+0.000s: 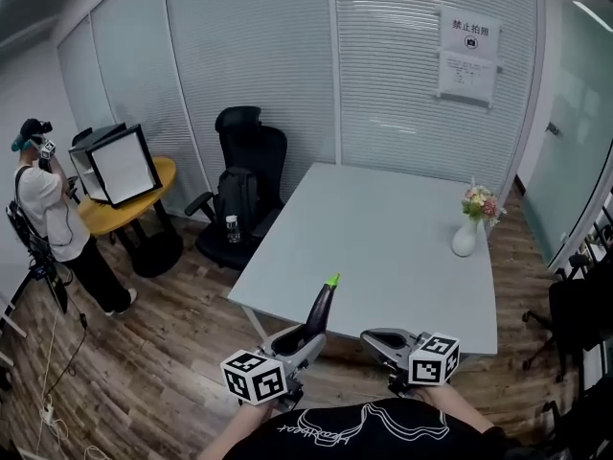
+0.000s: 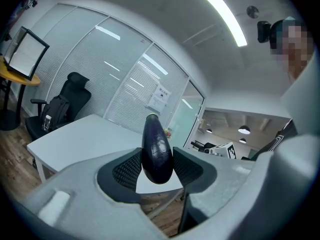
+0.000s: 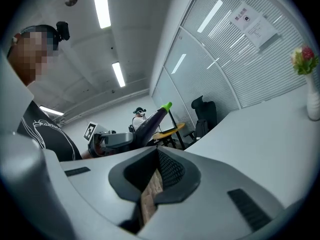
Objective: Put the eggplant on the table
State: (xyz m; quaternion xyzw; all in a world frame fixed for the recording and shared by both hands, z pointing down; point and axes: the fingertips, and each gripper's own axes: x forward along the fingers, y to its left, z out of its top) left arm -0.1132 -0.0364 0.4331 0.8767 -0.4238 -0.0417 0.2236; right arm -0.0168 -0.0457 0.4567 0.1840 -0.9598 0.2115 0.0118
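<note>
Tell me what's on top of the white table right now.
Only a white vase of flowers stands on the table, by its right edge. The eggplant is not on it: the left gripper holds it, and it hides a bit of the near edge.

Head camera above, table (image 1: 383, 238) shared.

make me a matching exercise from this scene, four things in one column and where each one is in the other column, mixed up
Things:
1 eggplant
2 vase of flowers
3 black office chair
4 white-fronted box

Places:
a on the round yellow table
b on the floor by the far left corner of the grey table
c clamped in the left gripper
d standing on the grey table near its right edge

Pairs: 1-c, 2-d, 3-b, 4-a
</note>
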